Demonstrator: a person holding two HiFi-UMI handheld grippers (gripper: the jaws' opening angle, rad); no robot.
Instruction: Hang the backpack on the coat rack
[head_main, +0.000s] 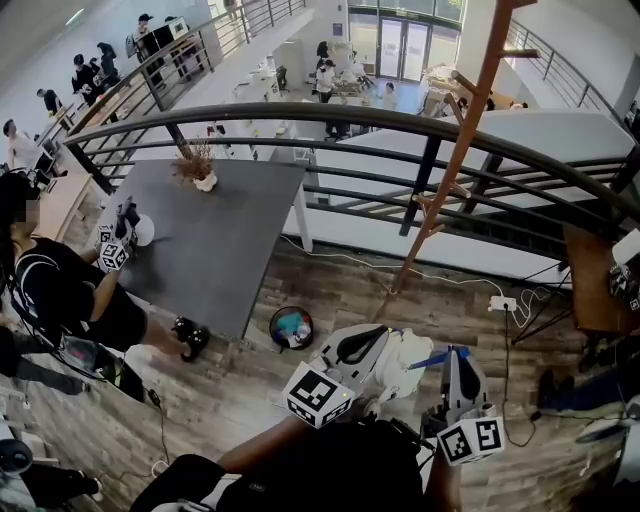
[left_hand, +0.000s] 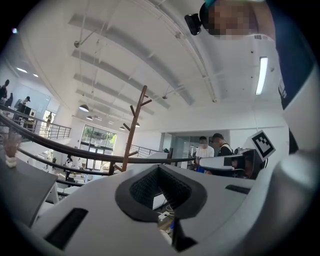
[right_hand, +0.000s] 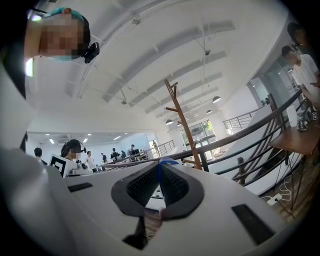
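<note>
The coat rack (head_main: 455, 150) is a tall orange-brown wooden pole with short pegs, standing by the curved railing; it also rises in the left gripper view (left_hand: 134, 131) and the right gripper view (right_hand: 182, 125). A white backpack (head_main: 405, 362) hangs low in the head view between both grippers, mostly hidden by them. Its blue strap (head_main: 435, 357) runs to my right gripper (head_main: 460, 375), which is shut on the blue strap (right_hand: 161, 161) at its tips (right_hand: 160, 164). My left gripper (head_main: 360, 345) sits against the bag's left side, jaws closed (left_hand: 159, 169), and nothing shows between them. Both grippers point upward.
A dark curved railing (head_main: 400, 125) runs behind the rack. A grey table (head_main: 230, 230) stands to the left, with a seated person (head_main: 60, 290) beside it. A round bin (head_main: 291, 327) sits on the wood floor, a power strip (head_main: 502, 302) and cables to the right.
</note>
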